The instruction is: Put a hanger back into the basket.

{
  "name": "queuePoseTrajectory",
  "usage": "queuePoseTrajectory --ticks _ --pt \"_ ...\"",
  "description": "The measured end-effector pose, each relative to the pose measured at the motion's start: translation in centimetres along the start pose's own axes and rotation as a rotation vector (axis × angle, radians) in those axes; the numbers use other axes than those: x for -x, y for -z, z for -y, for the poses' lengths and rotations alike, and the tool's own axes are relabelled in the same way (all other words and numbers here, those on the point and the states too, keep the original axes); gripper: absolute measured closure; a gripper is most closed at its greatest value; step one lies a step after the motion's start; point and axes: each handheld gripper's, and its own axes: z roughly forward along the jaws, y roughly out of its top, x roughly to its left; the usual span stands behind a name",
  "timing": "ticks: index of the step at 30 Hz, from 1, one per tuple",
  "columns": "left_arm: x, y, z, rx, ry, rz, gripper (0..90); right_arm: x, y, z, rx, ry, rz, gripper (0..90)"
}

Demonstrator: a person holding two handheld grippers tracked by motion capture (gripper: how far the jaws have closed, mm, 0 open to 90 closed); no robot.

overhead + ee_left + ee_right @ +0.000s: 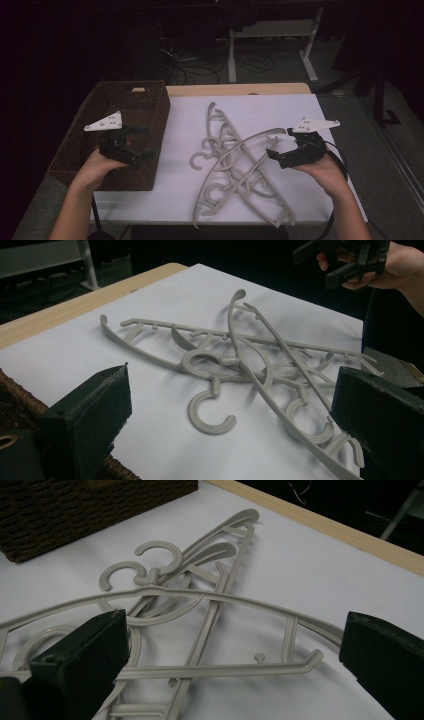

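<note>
Your left hand-held gripper (134,145) hovers open over the woven basket (150,107); your right hand-held gripper (280,150), open too, flanks tangled hangers (235,160) on the desk (280,107).

The room is dark, and the light falls mostly on the table (300,89), which has a pale wooden edge and a white sheet (280,107) over its top. Behind it, on the grey floor (350,107), stand the white legs of another desk (312,45), with black cables (185,62) lying between them.
</note>
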Motion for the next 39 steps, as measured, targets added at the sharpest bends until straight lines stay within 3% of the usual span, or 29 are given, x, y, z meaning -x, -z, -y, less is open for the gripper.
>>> queuePoseTrajectory --ticks 10,14,19,22,29,36,39 --pt "0.3 -0.4 0.1 -0.006 -0.005 0.008 2.6 0.6 -0.7 0.3 -0.053 -0.021 0.029 2.5" --pt "0.4 -0.4 -0.1 0.005 -0.006 0.013 2.6 1.5 -2.0 0.4 -0.114 -0.046 0.05 13.7" --pt "0.9 -0.5 -0.5 0.004 -0.017 0.015 2.6 2.4 -3.4 0.8 -0.174 -0.071 0.073 21.3" --pt "1.7 -0.6 -1.2 0.02 -0.017 0.009 3.5 3.1 -4.6 1.1 -0.217 -0.087 0.092 33.9" --pt "3.3 -1.7 -2.1 0.029 -0.032 0.031 4.0 4.2 -5.7 1.2 -0.239 -0.11 0.098 49.7" --pt "4.9 -3.9 -2.1 0.014 -0.039 0.063 4.0 5.6 -6.7 1.3 -0.253 -0.127 0.111 67.0" --pt "5.7 -5.3 -1.8 -0.001 -0.043 0.077 4.0 6.4 -7.4 1.1 -0.277 -0.131 0.129 78.5"
